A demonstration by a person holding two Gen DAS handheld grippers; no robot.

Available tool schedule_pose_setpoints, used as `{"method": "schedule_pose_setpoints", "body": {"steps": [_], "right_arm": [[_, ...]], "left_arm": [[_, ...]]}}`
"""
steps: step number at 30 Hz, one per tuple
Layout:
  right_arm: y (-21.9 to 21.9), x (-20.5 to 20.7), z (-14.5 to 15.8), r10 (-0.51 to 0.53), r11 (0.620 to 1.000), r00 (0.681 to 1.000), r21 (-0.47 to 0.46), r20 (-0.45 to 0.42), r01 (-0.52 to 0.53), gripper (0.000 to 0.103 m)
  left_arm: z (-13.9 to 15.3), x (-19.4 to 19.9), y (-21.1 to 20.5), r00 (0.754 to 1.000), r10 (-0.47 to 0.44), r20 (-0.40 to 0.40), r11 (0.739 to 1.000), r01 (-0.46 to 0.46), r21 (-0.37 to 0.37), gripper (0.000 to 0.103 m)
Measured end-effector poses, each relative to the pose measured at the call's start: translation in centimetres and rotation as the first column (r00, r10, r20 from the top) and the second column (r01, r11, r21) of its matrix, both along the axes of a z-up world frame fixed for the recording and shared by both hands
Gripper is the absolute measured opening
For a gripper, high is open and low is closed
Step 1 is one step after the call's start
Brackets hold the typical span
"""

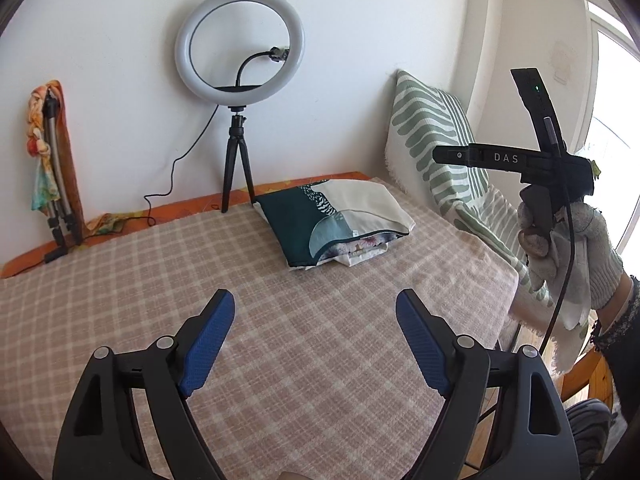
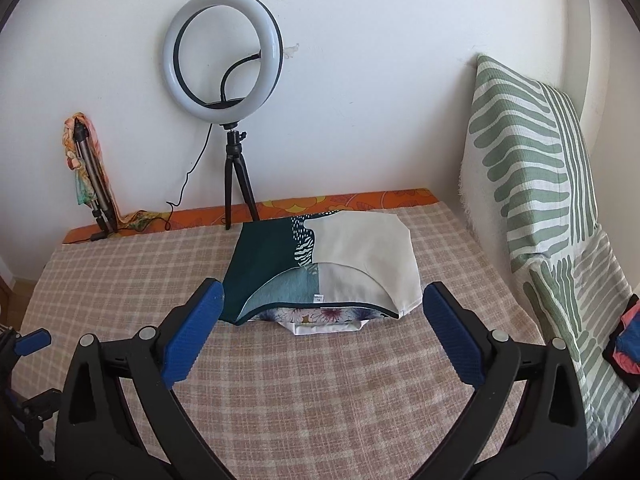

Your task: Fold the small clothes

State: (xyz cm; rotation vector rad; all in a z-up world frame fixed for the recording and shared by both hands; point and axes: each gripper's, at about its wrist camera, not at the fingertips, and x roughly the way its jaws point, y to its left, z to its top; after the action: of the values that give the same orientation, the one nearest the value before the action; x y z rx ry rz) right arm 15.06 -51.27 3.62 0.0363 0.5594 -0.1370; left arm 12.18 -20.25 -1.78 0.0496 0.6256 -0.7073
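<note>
1. The folded garment [image 2: 320, 268] I'm working with lies flat on the checked cloth [image 2: 300, 400] that covers the desk, toward the far side and a little right of centre. Its top face shows dark teal, pale blue and cream panels with a small patterned strip between them.
2. Under it I can see a floral piece [image 2: 316, 315] and a white layer peeking out at the near edge, so it sits on a small stack; how many pieces are beneath I can't tell from here.
3. My right claw [image 2: 322, 330] is spread wide, its blue pads [image 2: 192, 340] either side of the stack's near edge but short of it, with nothing between them.
4. My left claw [image 1: 314, 342] is also spread and empty, over bare checked cloth, well apart from the stack.
5. In the left wrist view, the gloved right hand [image 1: 568, 248] holds its device at the right edge of the desk, a cable hanging from it.
6. Behind the stack, a ring light [image 2: 222, 56] stands on a small black tripod [image 2: 238, 176] against the white wall, with its cord trailing down to the left.
7. An orange patterned strip [image 2: 340, 202] runs along the far edge of the desk.
8. At the far left, a folded stand [image 2: 94, 184] wrapped in a colourful scarf leans on the wall.
9. Green-and-white striped cushions [image 2: 528, 160] are propped at the right.
10. A red-and-blue item [image 2: 628, 340] shows at the right edge of the right wrist view.
</note>
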Motion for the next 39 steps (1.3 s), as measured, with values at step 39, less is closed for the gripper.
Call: {"method": "schedule_pose_setpoints", "body": {"steps": [39], "right_arm": [[2.4, -3.2, -7.3, -0.122, 0.991, 0.991, 0.067, 0.048, 0.119, 0.103]], "left_arm": [[-2.6, -2.3, 2.6, 0.995, 0.051, 0.086, 0.998, -0.053, 0.026, 0.102]]}}
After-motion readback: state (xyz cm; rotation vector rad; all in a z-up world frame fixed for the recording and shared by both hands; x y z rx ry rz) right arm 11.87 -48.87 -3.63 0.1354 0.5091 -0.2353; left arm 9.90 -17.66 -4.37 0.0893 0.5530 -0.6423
